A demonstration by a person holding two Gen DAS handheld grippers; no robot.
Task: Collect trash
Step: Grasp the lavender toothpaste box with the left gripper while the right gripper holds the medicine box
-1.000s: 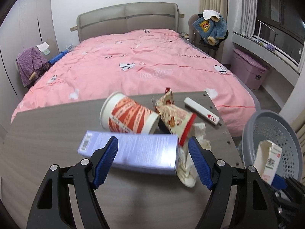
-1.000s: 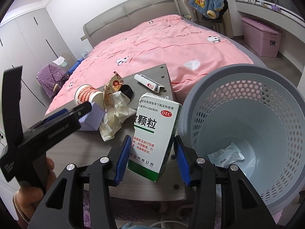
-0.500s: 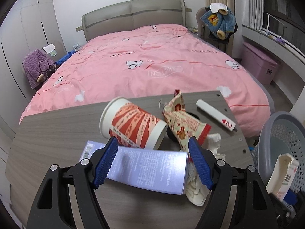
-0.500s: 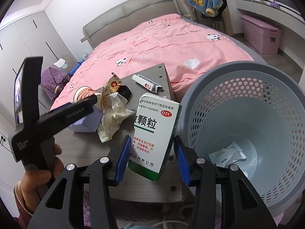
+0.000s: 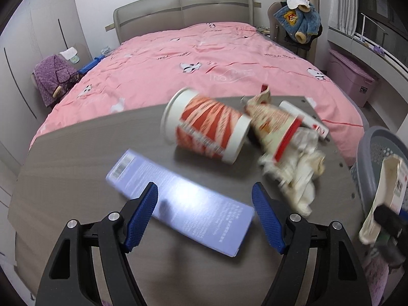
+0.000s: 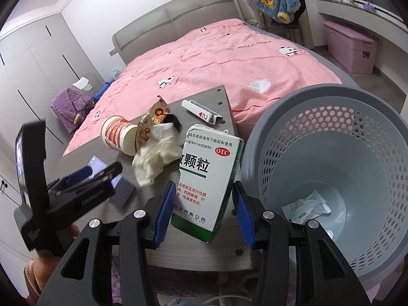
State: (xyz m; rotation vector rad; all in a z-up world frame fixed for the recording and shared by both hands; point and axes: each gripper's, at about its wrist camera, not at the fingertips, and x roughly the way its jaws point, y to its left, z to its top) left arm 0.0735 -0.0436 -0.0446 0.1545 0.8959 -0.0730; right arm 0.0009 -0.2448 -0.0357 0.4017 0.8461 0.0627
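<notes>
My right gripper is shut on a white and green medicine box, held beside the rim of the grey perforated trash basket. A white packet lies in the basket. My left gripper is open above a purple flat box lying on the grey table. Past it lie a red and white paper cup on its side, a snack wrapper, crumpled white paper and a small white box.
A bed with a pink cover stands right behind the table. The basket is off the table's right edge. A pink storage bin and a chair with a blue coat stand at the right wall.
My left gripper has moved back and to the left, so the purple box lies slanted under the jaws. My right gripper still holds the medicine box by the basket.
</notes>
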